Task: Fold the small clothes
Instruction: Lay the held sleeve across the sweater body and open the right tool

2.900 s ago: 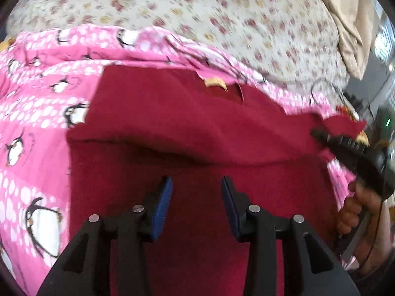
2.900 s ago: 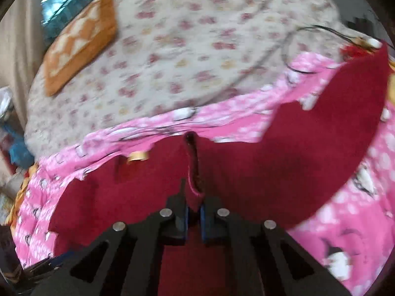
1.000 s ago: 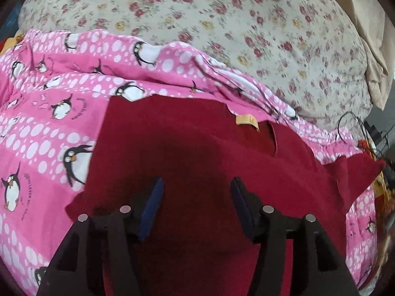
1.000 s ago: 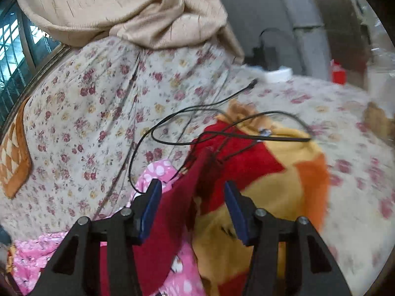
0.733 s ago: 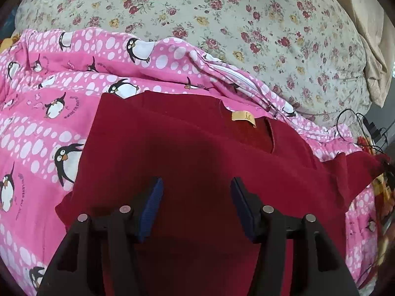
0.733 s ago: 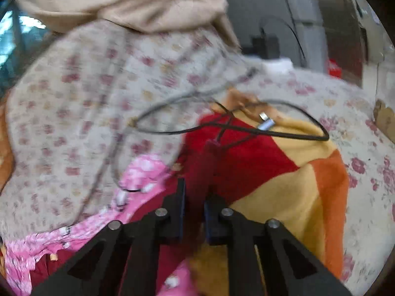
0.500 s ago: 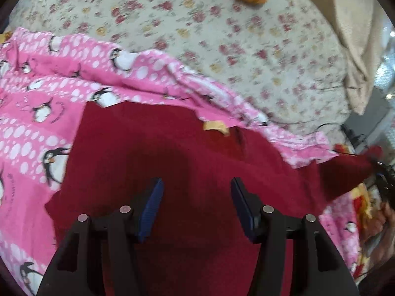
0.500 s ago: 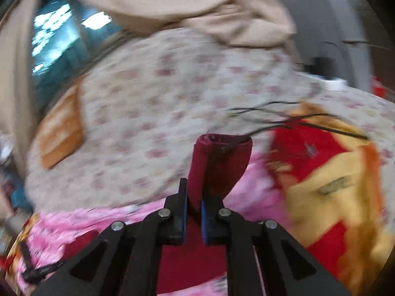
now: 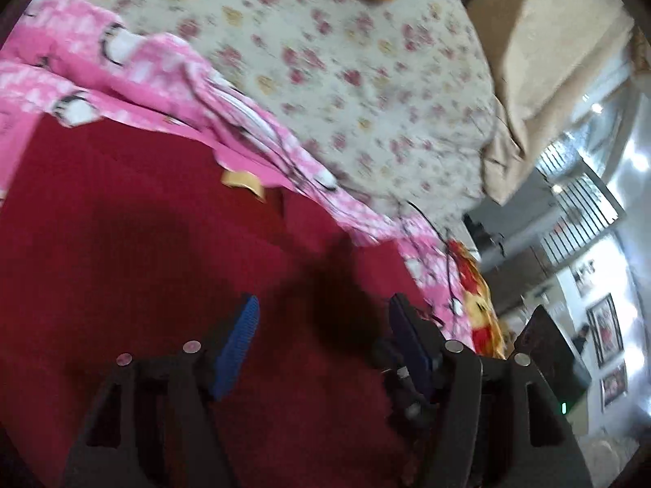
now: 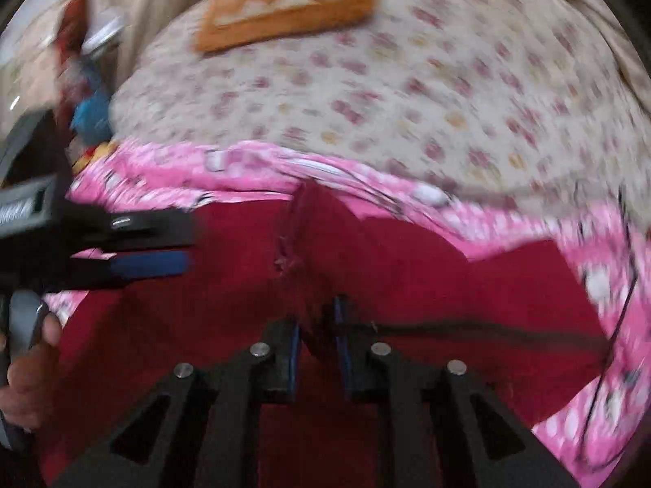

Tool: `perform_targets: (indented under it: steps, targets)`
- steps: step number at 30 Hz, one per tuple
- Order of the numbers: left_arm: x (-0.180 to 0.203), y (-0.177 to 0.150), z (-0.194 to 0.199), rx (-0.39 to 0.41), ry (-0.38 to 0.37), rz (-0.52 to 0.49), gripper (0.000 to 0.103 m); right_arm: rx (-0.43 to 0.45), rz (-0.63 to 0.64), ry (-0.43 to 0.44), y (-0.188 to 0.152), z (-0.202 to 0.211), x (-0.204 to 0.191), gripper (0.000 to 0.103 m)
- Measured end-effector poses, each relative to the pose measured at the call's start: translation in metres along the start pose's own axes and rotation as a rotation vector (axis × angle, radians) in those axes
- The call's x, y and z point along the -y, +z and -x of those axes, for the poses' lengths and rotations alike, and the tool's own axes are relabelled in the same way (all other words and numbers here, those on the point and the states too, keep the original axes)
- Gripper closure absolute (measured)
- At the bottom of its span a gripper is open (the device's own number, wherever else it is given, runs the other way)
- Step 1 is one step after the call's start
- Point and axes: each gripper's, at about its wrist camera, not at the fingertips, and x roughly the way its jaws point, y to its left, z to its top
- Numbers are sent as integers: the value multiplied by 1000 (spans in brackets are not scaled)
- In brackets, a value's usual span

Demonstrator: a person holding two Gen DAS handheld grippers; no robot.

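Observation:
A dark red top (image 9: 142, 264) with a tan neck label (image 9: 244, 181) lies flat on a pink penguin blanket (image 9: 122, 73). My left gripper (image 9: 321, 325) hovers over the top's middle, its jaws opening and nothing between them. In the right wrist view, my right gripper (image 10: 317, 337) is over the red top (image 10: 407, 284) with the sleeve (image 10: 301, 252) bunched between its narrow jaws. Those jaws are starting to open, and the sleeve runs forward from them as a raised ridge. The left gripper (image 10: 190, 244) reaches in from the left, a hand (image 10: 28, 366) behind it.
The blanket lies on a floral bed sheet (image 10: 407, 93). An orange cushion (image 10: 285, 0) sits at the far side and a beige cover (image 9: 549, 61) is heaped at the right. A black cable (image 10: 626, 264) and a red-yellow cloth (image 9: 476, 297) lie by the top's right edge.
The right gripper closed on the sleeve at the bed's right side and carried it left, over the top's body. The left view swung right, and its jaws spread a little wider.

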Motion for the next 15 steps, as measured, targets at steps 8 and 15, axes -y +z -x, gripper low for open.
perform_targets:
  steps: [8,15]
  targets:
    - [-14,-4,-11,-44,-38,91,60,-139,325,-148,-17,-13,-60,17]
    - [-26,-4,-15,-63,-19,145,60,-50,60,-238,14,74,55,18]
